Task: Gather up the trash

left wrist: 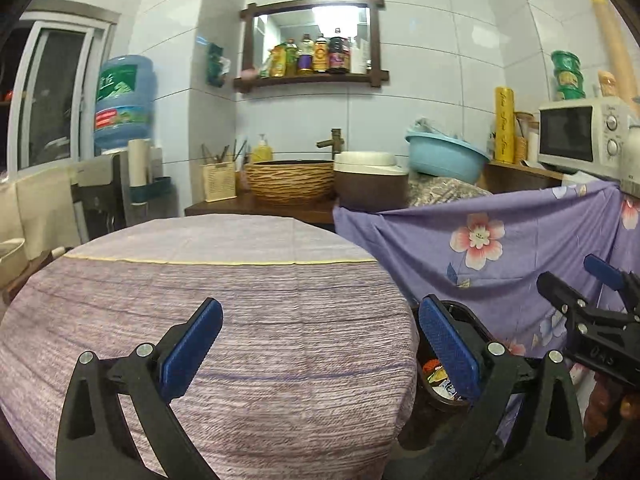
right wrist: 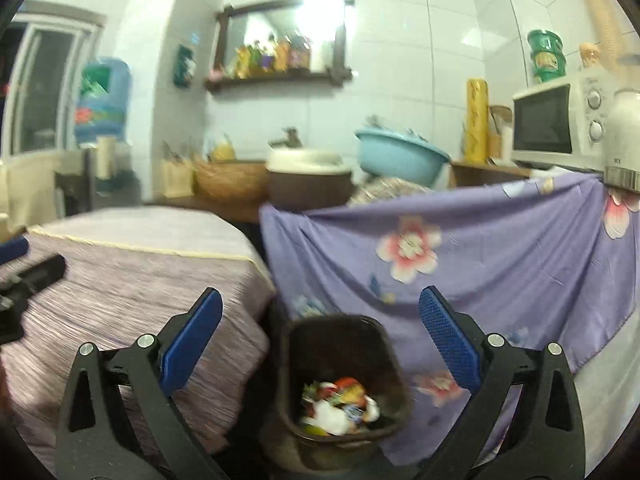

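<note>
1. Both tongs stand spread wide with nothing between the blue pads: left gripper (left wrist: pixel 320 344) hovers over the round table (left wrist: pixel 224 320), right gripper (right wrist: pixel 320 336) hangs above the trash bin (right wrist: pixel 344 384).
2. Round table, just left of the bin, carries a striped purple cloth; no litter shows on it.
3. Floral sheet (right wrist: pixel 480 264) drapes just behind and to the right of the bin.
4. Trash bin, dark and open-topped, stands on the floor between table and sheet.
5. Trash (right wrist: pixel 340 404) lies at the bin's bottom: mixed wrappers, white, red and yellow, blurred.
6. Judgement: a drop into the bin looks complete. Next move calls for searching out any remaining litter; none is in view.
</note>
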Tool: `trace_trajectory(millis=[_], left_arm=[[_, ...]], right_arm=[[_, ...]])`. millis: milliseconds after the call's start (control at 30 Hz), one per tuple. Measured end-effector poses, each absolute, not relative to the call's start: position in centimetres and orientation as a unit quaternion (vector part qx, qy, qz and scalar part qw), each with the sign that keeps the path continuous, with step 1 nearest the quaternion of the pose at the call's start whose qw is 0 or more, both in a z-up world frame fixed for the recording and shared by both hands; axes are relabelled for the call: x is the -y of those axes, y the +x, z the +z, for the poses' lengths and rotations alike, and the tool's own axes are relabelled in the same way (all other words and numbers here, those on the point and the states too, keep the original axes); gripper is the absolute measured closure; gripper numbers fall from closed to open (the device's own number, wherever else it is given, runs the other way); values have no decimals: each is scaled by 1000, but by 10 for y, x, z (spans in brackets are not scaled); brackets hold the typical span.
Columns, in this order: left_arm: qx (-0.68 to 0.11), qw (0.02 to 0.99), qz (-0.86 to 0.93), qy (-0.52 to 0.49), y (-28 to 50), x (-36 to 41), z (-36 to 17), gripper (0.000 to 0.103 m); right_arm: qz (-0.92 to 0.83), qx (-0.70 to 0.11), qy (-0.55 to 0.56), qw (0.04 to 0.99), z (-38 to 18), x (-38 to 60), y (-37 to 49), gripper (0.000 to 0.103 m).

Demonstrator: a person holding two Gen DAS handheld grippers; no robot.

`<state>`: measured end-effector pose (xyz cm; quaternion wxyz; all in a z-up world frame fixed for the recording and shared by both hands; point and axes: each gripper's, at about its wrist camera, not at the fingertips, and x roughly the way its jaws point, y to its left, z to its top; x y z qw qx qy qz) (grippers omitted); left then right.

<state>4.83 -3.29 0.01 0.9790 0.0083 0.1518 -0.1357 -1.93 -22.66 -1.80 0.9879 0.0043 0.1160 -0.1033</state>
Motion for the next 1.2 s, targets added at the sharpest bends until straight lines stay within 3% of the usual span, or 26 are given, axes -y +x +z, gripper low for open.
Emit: trace_trajectory(millis=[333, 1200], left_arm=[[-135, 985, -103, -5, 22, 16, 8, 5], [-140, 985, -101, -6, 15, 14, 11, 5]], right_arm=[[-41, -119, 9, 992, -15, 184, -35, 6], [-36, -122, 7, 992, -15, 185, -43, 6]])
